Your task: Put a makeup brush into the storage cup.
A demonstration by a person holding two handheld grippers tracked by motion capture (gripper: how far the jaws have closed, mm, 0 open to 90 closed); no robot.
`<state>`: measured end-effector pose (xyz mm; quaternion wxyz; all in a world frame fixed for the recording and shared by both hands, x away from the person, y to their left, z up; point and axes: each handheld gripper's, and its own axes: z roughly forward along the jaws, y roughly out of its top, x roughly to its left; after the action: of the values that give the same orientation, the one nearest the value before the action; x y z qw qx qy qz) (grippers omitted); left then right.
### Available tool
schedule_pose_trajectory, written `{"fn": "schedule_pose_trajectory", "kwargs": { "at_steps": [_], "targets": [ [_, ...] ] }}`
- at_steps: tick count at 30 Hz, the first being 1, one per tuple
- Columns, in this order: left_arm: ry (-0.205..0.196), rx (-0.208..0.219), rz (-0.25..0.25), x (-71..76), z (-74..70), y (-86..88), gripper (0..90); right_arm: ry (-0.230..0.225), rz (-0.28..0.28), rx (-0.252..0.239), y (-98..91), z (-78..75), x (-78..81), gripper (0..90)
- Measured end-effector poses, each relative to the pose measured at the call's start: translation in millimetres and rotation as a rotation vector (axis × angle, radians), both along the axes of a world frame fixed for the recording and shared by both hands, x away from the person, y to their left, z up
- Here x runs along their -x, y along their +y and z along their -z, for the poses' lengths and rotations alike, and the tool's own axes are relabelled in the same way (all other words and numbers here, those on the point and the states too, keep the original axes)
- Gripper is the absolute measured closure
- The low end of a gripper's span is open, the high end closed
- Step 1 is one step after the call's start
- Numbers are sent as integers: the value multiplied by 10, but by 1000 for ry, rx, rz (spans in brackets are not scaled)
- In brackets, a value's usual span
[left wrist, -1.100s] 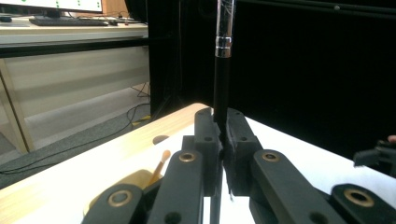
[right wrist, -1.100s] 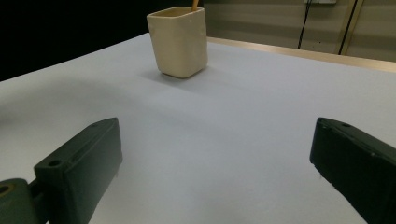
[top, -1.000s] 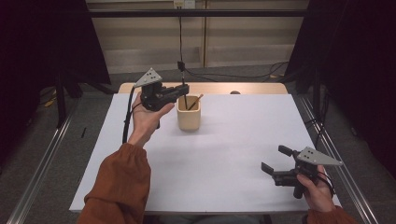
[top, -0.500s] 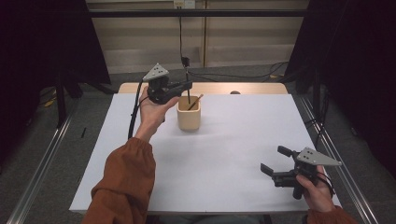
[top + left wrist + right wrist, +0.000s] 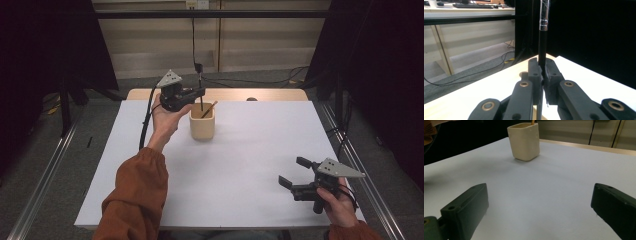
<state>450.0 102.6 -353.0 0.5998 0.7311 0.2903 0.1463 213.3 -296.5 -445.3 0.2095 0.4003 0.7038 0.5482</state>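
Observation:
My left gripper (image 5: 199,93) hovers just above a cream square cup (image 5: 202,126) at the back of the table. It is shut on a black pen (image 5: 200,82) that stands upright, its lower end at the cup's mouth. In the left gripper view the pen (image 5: 543,42) rises between the closed jaws of the left gripper (image 5: 543,73). A brown stick (image 5: 210,107) leans inside the cup. At the near right corner my right gripper (image 5: 294,171) is held low over the table, open and holding nothing. The right gripper view shows the cup (image 5: 524,141) beyond the spread jaws of the right gripper (image 5: 539,202).
A white sheet (image 5: 245,160) covers most of the table, with a strip of bare wood (image 5: 270,94) at the far edge. Metal rails (image 5: 45,170) run along both sides of the table. Cables lie on the floor behind it.
My left hand has shifted right and down toward the cup, and the pen now stands upright over the cup's mouth. The right hand has stayed put.

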Motion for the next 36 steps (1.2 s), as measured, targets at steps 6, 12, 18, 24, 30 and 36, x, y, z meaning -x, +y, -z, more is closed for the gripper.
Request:
{"fn": "schedule_pose_trajectory", "kwargs": {
  "at_steps": [6,12,18,24,30,36],
  "targets": [
    [9,-19,-4,-17,103,18,857,-1,-1,1,-2,2,6,6],
    [14,-35,-8,-22,189,35,857,4,-26,-3,17,6,9,8],
    [24,-45,-10,-16,244,53,857,6,-33,-1,23,10,8,10],
    [44,-50,-14,-25,360,37,857,7,-33,-4,21,8,10,8],
    [51,-63,-17,-14,421,49,857,13,-22,-10,4,7,5,14],
    [55,-65,-29,3,496,51,856,14,-20,-16,5,4,6,11]
  ]
}}
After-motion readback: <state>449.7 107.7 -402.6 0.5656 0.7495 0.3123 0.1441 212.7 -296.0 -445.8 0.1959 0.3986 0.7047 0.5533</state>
